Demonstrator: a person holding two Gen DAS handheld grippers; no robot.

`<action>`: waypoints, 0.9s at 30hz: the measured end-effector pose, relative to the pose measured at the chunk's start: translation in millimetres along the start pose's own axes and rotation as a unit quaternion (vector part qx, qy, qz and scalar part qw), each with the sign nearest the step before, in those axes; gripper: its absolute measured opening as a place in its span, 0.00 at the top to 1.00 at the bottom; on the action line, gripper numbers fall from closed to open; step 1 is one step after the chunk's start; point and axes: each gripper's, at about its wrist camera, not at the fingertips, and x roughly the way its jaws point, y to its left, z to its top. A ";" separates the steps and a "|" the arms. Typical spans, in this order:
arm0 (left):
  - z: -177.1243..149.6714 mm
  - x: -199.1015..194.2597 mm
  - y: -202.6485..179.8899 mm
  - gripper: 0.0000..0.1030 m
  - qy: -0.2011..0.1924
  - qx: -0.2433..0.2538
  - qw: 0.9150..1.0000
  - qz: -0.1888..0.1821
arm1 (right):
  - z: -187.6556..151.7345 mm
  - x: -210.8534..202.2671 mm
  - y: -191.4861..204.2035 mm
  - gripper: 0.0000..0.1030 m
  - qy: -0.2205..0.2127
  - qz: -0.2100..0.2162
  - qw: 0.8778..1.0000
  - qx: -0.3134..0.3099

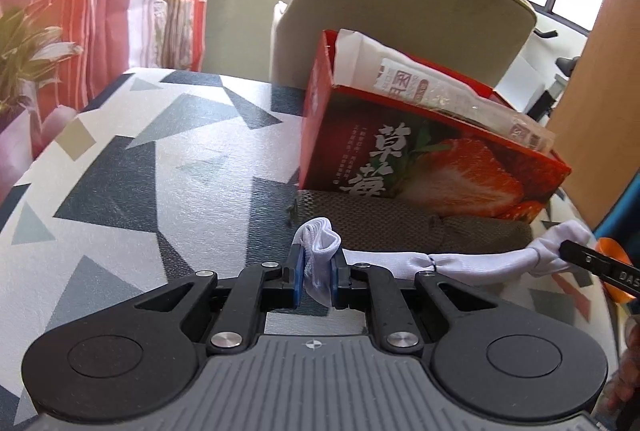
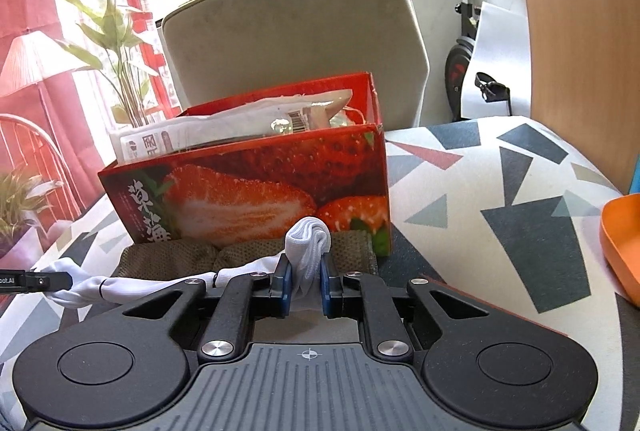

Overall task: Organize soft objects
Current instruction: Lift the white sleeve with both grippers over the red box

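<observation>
A white sock is stretched between both grippers above the patterned table. My left gripper is shut on one bunched end, with blue pads pressed on the fabric. My right gripper is shut on the other end of the white sock; its black finger shows at the right edge of the left wrist view. An olive knitted cloth lies on the table just behind the sock, against the red strawberry box. The same olive cloth and red box fill the middle of the right wrist view.
The red box holds several white paper packets. A beige chair stands behind the table. An orange dish sits at the table's right edge. Plants and a pink curtain are to the left, an exercise bike to the right.
</observation>
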 end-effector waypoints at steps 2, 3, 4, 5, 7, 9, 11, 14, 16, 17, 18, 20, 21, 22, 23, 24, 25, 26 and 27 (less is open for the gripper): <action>3.7 -2.2 1.8 0.86 0.004 -0.006 1.000 -0.010 | 2.2 -2.5 -0.5 0.88 -0.004 0.001 1.000 -0.001; 5.5 -4.1 1.6 0.86 0.002 -0.002 1.000 -0.014 | 3.2 -4.0 -0.4 0.88 -0.006 0.001 1.000 -0.003; 7.0 -6.3 0.5 0.86 -0.001 0.006 1.000 -0.017 | 4.5 -5.8 -0.1 0.88 -0.009 0.001 1.000 -0.006; 8.9 -8.9 -1.5 0.86 -0.005 0.018 1.000 -0.019 | 6.0 -8.0 0.3 0.88 -0.012 0.002 1.000 -0.009; 12.3 -14.6 -7.0 0.86 -0.012 0.046 0.999 -0.022 | 9.9 -11.5 1.6 0.88 -0.017 0.003 1.000 -0.019; 15.7 -19.6 -10.5 0.86 -0.019 0.065 0.997 -0.026 | 15.0 -14.6 2.3 0.88 -0.022 0.004 0.999 -0.027; 19.6 -24.6 -13.9 0.86 -0.025 0.077 0.996 -0.028 | 21.7 -17.4 2.5 0.88 -0.027 0.007 0.999 -0.030; 26.0 -31.5 -18.6 0.86 -0.033 0.081 0.996 -0.024 | 31.9 -22.2 3.7 0.88 -0.034 0.014 0.999 -0.038; 30.1 -35.6 -20.6 0.86 -0.033 0.075 0.996 -0.021 | 39.6 -25.9 6.1 0.88 -0.040 0.017 0.998 -0.048; 32.8 -37.2 -21.3 0.86 -0.031 0.069 0.997 -0.021 | 43.5 -27.8 7.2 0.88 -0.043 0.019 0.997 -0.053; 35.5 -38.7 -21.3 0.86 -0.029 0.061 0.997 -0.022 | 47.4 -29.6 7.6 0.88 -0.047 0.020 0.997 -0.057; 42.3 -42.5 -21.4 0.86 -0.023 0.040 0.999 -0.029 | 56.8 -32.8 8.0 0.88 -0.053 0.022 0.997 -0.059; 46.1 -44.4 -21.8 0.86 -0.022 0.032 0.999 -0.032 | 62.0 -34.2 7.9 0.88 -0.056 0.024 0.996 -0.058; 51.1 -47.1 -23.1 0.86 -0.024 0.029 0.999 -0.034 | 67.4 -35.4 8.2 0.88 -0.059 0.026 0.996 -0.057; 56.1 -49.5 -24.8 0.86 -0.028 0.028 0.999 -0.035 | 73.7 -36.4 7.6 0.88 -0.064 0.029 0.996 -0.055; 61.9 -51.7 -26.8 0.86 -0.032 0.029 0.998 -0.037 | 80.3 -37.4 7.2 0.88 -0.069 0.030 0.996 -0.054; 68.2 -54.5 -28.8 0.86 -0.037 0.029 0.998 -0.039 | 86.7 -37.3 6.6 0.88 -0.073 0.031 0.995 -0.054; 74.7 -57.3 -31.1 0.86 -0.043 0.028 0.998 -0.043 | 93.7 -38.0 6.3 0.88 -0.079 0.031 0.995 -0.053; 81.4 -58.9 -33.3 0.86 -0.049 0.026 0.997 -0.045 | 100.1 -38.1 6.2 0.88 -0.084 0.031 0.995 -0.053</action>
